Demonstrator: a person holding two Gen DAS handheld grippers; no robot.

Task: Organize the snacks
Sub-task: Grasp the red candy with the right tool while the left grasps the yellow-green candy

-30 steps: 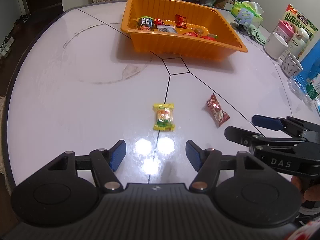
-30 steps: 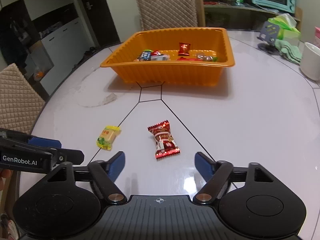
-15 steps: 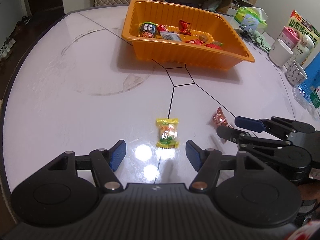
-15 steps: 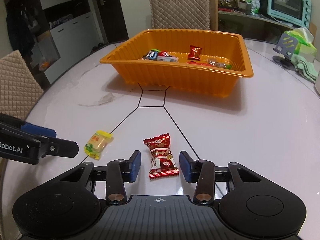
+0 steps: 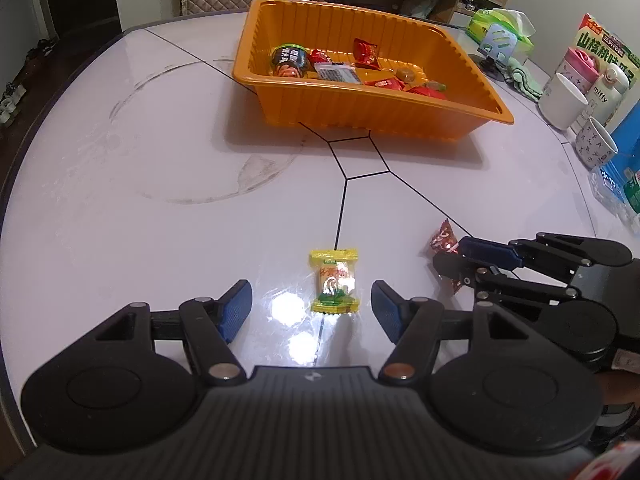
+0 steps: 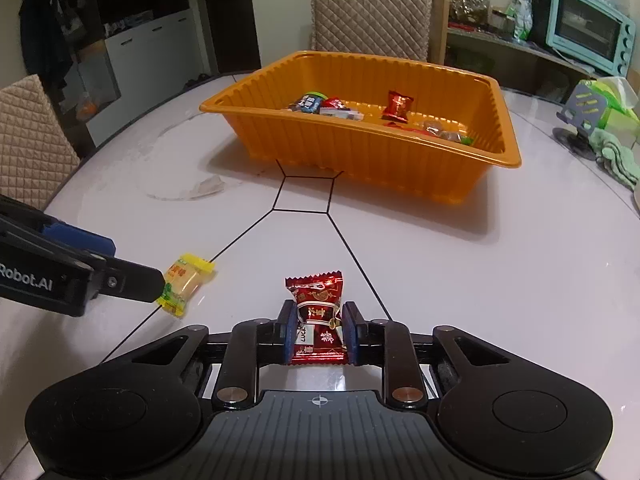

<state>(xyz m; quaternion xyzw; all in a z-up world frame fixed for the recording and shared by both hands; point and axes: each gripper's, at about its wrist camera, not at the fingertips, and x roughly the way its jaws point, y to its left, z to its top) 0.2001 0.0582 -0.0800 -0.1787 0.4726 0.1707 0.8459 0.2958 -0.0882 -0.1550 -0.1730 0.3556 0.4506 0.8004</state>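
Right gripper clenched on the red candy, blue pads pressing both long sides of the wrapper, in the lower middle of the right wrist view. Long axis of the candy pointing forward, toward the orange tray in the upper middle of the frame. Probably ready for lifting and carrying straight ahead to the tray.

Left gripper released, jaws wide apart, with the yellow candy lying flat between the fingertips in the lower middle of the left wrist view, touching neither pad. Long axis also pointing away, along the black seam line. Only closing needed, it seems.

Glossy white table, with lamp reflections near the yellow candy and a faint ring mark at centre left. Several snacks already inside the tray. Mugs at the right edge, a quilted chair and a mint toaster oven behind.
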